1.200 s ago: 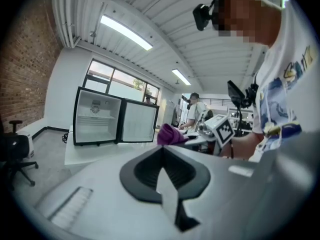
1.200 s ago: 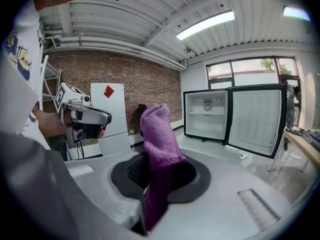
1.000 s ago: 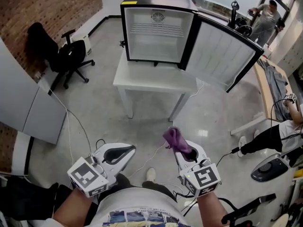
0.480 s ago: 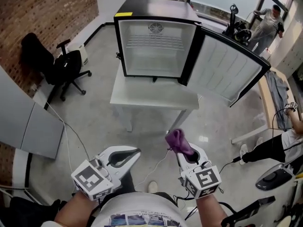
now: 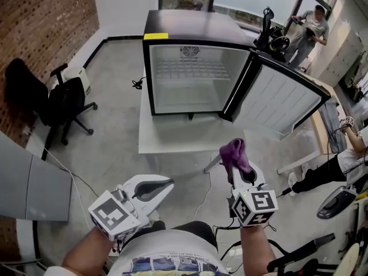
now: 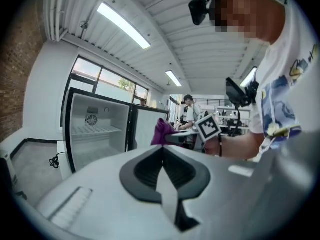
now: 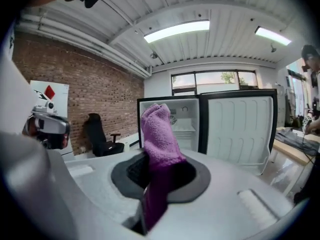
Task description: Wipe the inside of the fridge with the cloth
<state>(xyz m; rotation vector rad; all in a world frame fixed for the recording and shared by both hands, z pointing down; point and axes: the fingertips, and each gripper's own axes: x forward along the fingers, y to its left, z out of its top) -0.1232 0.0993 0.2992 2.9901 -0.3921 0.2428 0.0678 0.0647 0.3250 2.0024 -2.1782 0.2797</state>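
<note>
A small black fridge (image 5: pixel 190 85) stands open on a white table (image 5: pixel 172 141), its white interior bare and its door (image 5: pixel 282 99) swung out to the right. My right gripper (image 5: pixel 237 167) is shut on a purple cloth (image 5: pixel 234 153), which sticks up from its jaws a short way before the table's front edge. The right gripper view shows the cloth (image 7: pixel 159 134) in front of the fridge (image 7: pixel 182 121). My left gripper (image 5: pixel 163 186) hangs lower left, shut with nothing in it. In its own view, the left gripper (image 6: pixel 162 151) faces the fridge (image 6: pixel 92 134).
A black office chair (image 5: pixel 57 105) stands left by the brick wall. Grey cabinets (image 5: pixel 26 171) line the near left. Cables (image 5: pixel 80 180) trail over the floor. One person (image 5: pixel 310 27) stands at the back right and another (image 5: pixel 342 160) sits on the right.
The fridge and table have come nearer and lie more central. My right gripper has risen forward with the cloth. The left gripper stays low and shut.
</note>
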